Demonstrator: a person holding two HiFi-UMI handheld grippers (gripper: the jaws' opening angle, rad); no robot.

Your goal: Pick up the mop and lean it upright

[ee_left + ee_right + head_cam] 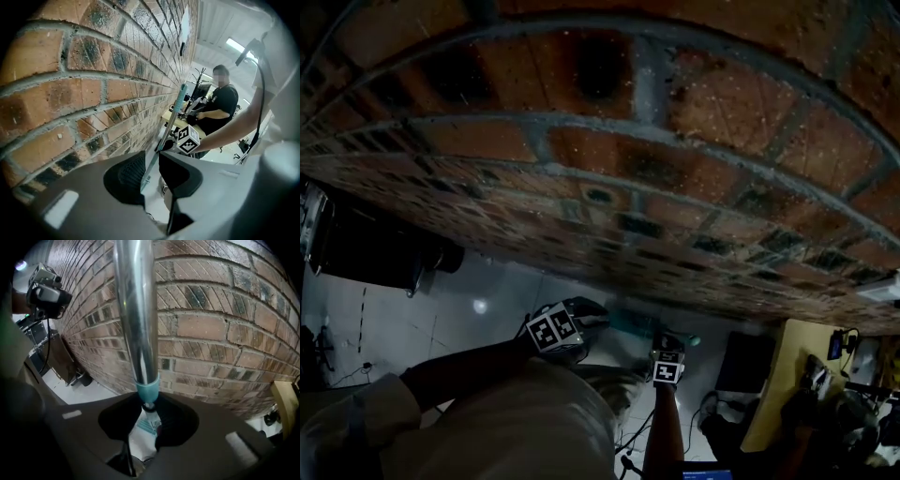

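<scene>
The mop stands close against the brick wall (656, 159). Its silver handle (136, 310) with a teal collar (146, 391) rises between the jaws of my right gripper (149, 411), which is shut on the thin shaft just under the collar. In the left gripper view the handle (164, 133) runs up between the pads of my left gripper (151, 161), shut on it too. The right gripper's marker cube (188, 139) shows just beyond. In the head view both grippers, left (586, 317) and right (670, 341), sit low by the wall with a teal mop part (636, 325) between them.
A black cabinet (375, 253) stands against the wall at the left. A wooden desk (787, 375) is at the right, with a person (220, 101) seated at it. Cables (628, 459) lie on the pale floor (487, 300).
</scene>
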